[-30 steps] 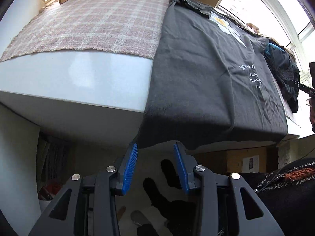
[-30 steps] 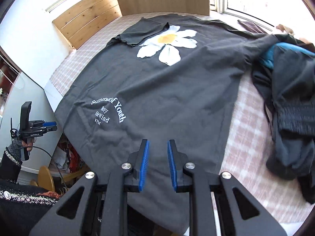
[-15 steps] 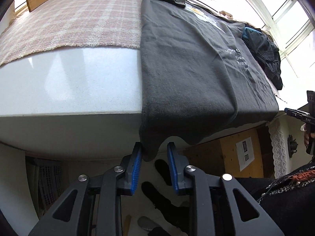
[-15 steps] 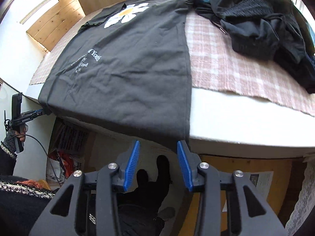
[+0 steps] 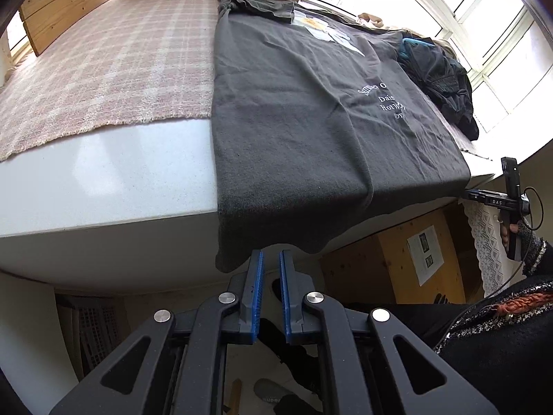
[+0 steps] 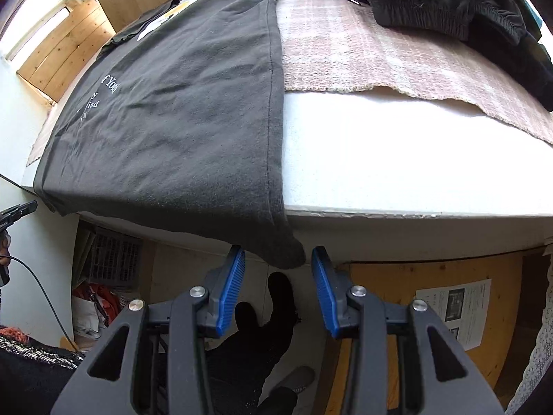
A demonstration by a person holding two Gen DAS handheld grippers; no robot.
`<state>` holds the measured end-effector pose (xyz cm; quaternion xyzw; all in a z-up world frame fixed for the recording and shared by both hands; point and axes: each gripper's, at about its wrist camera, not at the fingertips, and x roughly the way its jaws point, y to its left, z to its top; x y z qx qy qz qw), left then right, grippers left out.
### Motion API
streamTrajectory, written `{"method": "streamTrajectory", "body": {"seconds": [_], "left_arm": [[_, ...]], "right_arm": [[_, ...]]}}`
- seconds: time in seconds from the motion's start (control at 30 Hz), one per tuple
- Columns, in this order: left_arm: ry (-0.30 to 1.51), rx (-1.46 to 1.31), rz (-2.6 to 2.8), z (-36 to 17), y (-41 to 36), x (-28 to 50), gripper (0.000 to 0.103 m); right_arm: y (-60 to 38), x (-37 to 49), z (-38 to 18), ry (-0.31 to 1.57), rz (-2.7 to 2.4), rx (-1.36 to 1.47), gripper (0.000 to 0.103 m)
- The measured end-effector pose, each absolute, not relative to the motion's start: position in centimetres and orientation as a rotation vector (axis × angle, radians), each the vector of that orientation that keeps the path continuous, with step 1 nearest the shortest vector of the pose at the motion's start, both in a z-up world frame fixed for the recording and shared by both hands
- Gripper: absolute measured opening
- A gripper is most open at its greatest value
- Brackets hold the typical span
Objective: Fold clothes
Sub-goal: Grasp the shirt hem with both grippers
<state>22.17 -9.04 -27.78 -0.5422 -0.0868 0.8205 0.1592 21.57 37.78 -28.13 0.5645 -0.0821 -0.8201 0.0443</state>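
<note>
White table [image 5: 103, 180] is sitting under bright windows, with a pink checked cloth [image 5: 103, 65] covering most of the top and wooden boards showing at the far left. Dark grey T-shirt [image 5: 311, 131] is lying spread flat on it, daisy print toward the far end, white lettering nearer, hem hanging over the near edge. Pile of dark clothes [image 6: 449, 3] is lying on the cloth to the right of the shirt.

Left gripper [image 5: 270, 259] is sitting just under the hanging hem near the shirt's left corner, jaws nearly closed with a thin gap between the blue pads; top of the pads is touching or just below the fabric, can't tell if it's actually pinching.

Right gripper [image 6: 277, 263] is sitting below the near edge with jaws wide open, the shirt's right hem corner [image 6: 288, 257] hanging between the pad tips, not clamped.
</note>
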Motion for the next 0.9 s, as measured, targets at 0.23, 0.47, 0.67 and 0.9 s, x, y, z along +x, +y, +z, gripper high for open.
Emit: {"method": "streamTrajectory", "body": {"seconds": [0.23,0.47,0.67,0.9], "left_arm": [[-0.224,-1.563,2.354,-27.4,-9.7,22.0,0.007],[-0.206,-1.597,2.322,-28.9,-10.0,21.1,0.036],[-0.279,-1.6,2.274,-31.0,-9.7,19.6,0.034],[-0.33,-1.497,2.251,-28.8,-9.8,21.1,0.002]], "right_arm": [[37.7,20.8,-28.5,-0.333,-2.455,1.68,0.006],[37.8,21.9,-26.0,-0.314,-2.432,1.681,0.006],[38.3,22.1,-24.0,-0.26,-2.439,1.666,0.006],[37.4,22.7,-22.2,-0.215,-2.455,1.637,0.005]]}}
